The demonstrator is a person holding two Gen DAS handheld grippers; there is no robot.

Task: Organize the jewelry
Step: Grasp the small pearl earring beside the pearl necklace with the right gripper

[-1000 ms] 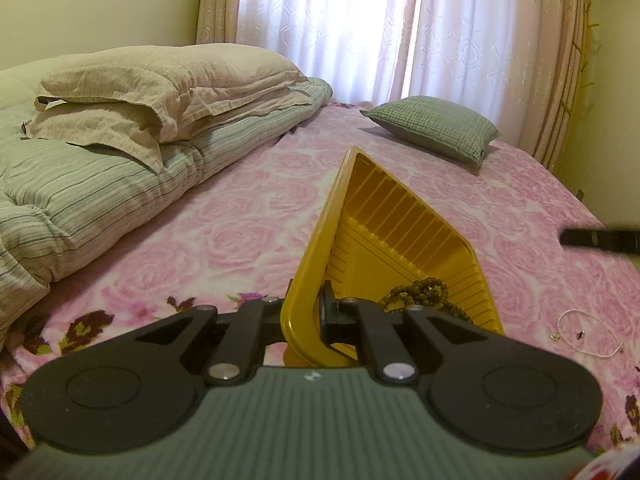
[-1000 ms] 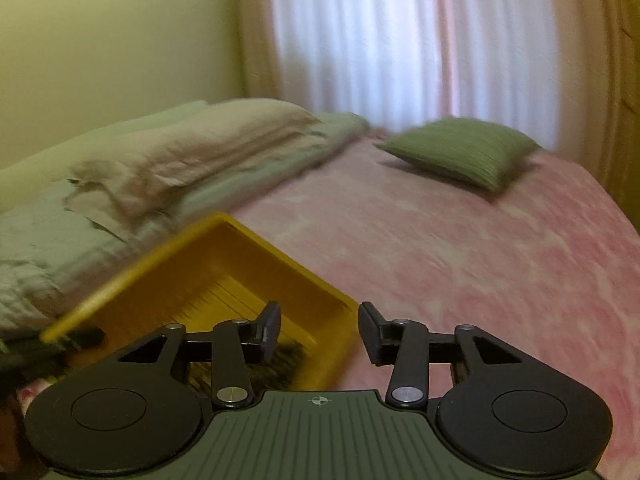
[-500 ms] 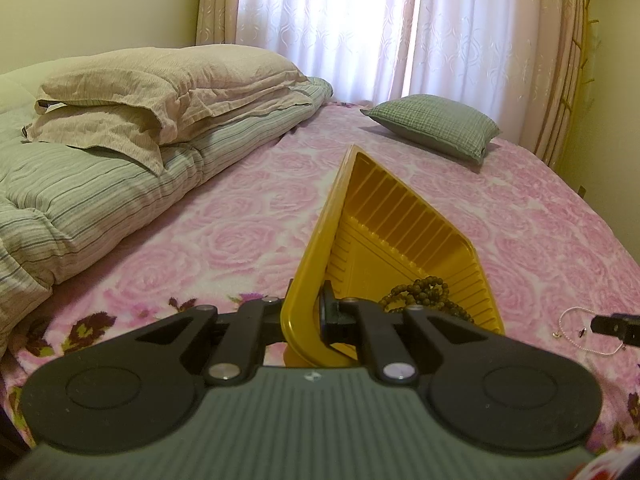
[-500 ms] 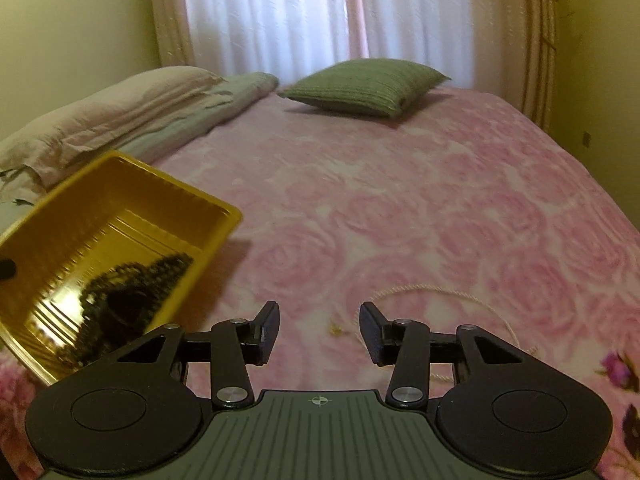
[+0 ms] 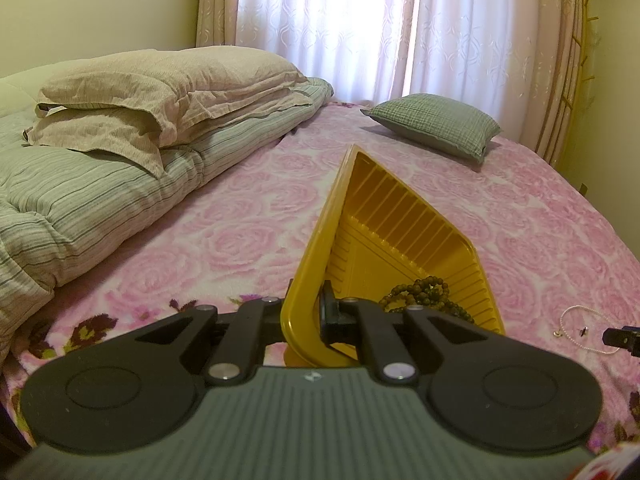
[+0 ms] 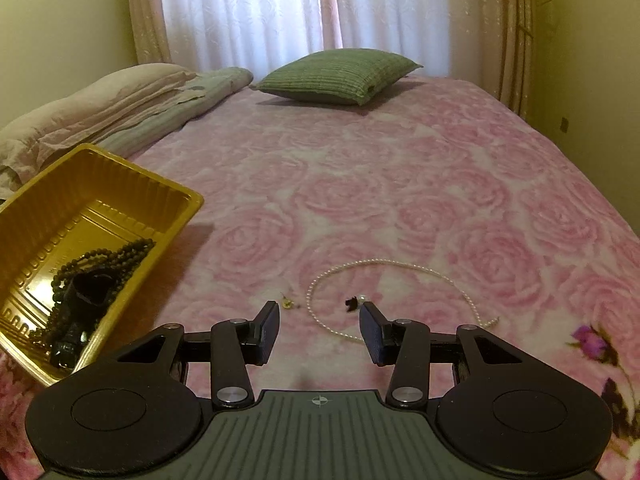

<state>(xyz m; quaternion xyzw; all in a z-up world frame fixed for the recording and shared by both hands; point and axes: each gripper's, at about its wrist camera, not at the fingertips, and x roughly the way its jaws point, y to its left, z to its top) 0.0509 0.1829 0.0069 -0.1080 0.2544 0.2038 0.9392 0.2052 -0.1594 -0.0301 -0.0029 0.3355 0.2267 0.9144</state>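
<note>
My left gripper is shut on the near rim of a yellow plastic tray and holds it tilted up on the pink rose bedspread. A dark bead necklace lies in the tray; it also shows in the right wrist view inside the tray. My right gripper is open and empty, low over a white pearl necklace on the bedspread. A small gold earring and a small dark piece lie between its fingertips. The pearl necklace shows in the left wrist view too.
Stacked beige pillows and a striped quilt lie along the left of the bed. A green cushion sits at the far end by the curtains. The wall stands close on the right.
My right gripper has swung from the tray to the right and down over the pearl necklace, still open. The left gripper and tray have not moved.
</note>
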